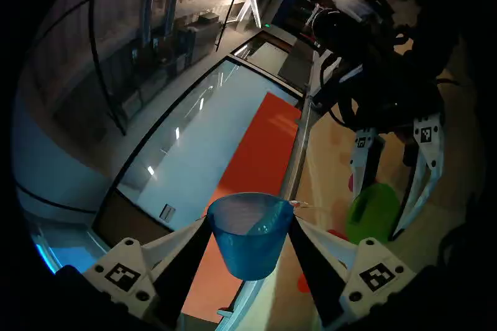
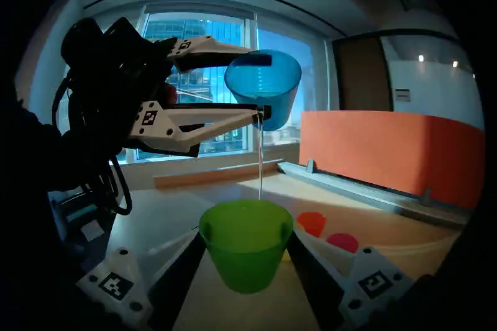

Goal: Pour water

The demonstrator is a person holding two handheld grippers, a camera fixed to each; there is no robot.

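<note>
My left gripper [image 1: 250,222] is shut on a translucent blue cup [image 1: 250,250]. In the right gripper view that left gripper [image 2: 268,82] holds the blue cup [image 2: 264,89] tipped, high above the table. A thin stream of water [image 2: 259,163] falls from its rim into a green cup [image 2: 246,253]. My right gripper [image 2: 246,235] is shut on this green cup, upright and directly below the blue one. The left gripper view shows the right gripper [image 1: 376,213] with the green cup [image 1: 371,213] farther off, and a person's dark sleeve behind it.
A small orange cup [image 2: 312,222] and a pink cup [image 2: 342,242] stand on the light wooden table [image 2: 155,219] just behind the green cup. An orange partition [image 2: 397,151] runs along the table's right side. Large windows [image 2: 205,82] lie beyond.
</note>
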